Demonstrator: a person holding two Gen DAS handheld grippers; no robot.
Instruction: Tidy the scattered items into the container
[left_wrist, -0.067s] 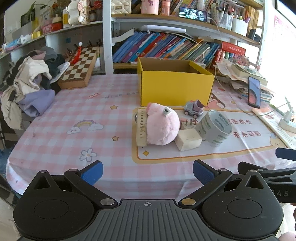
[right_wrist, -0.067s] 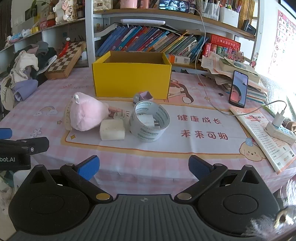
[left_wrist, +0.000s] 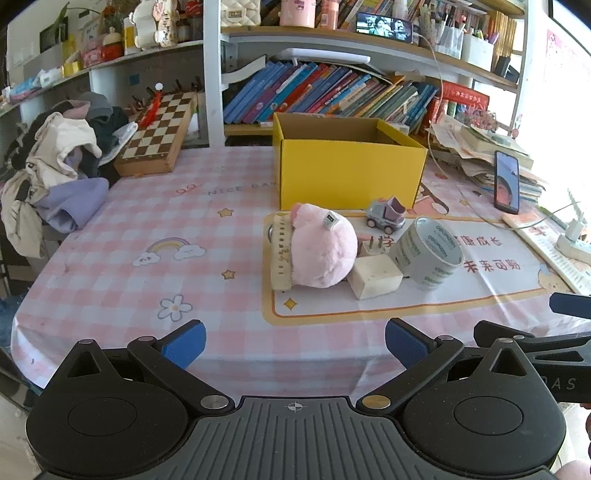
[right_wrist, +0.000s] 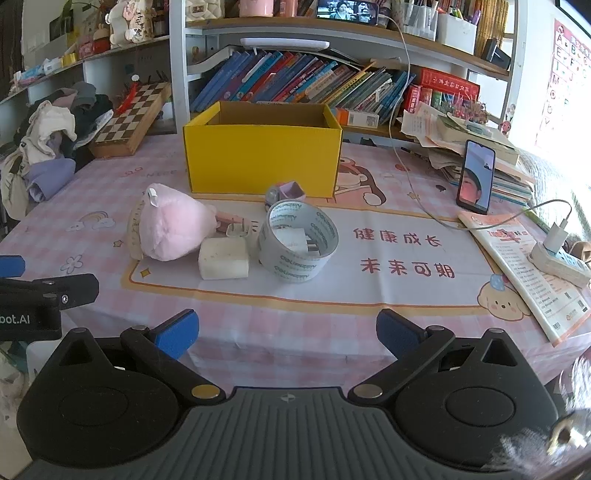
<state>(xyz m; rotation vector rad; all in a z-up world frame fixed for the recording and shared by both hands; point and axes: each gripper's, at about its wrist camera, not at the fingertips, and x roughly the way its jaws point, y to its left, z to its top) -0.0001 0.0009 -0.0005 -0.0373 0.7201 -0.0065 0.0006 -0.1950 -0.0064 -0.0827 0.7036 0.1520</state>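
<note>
At lower frame, left gripper (left_wrist: 295, 341) and right gripper (right_wrist: 287, 332) jaws wide, nothing held. Mid-frame on table (left_wrist: 122, 236): pink plush (left_wrist: 323, 253), white block (left_wrist: 373, 277), tape roll (left_wrist: 428, 254), toy car (left_wrist: 386, 216). Yellow box (left_wrist: 351, 177) just behind, open-topped.

We cannot see the floor of the open yellow cardboard box (right_wrist: 262, 158); the small grey toy car (right_wrist: 284, 194) sits half hidden (behind the grey tape roll (right_wrist: 297, 245)).
</note>
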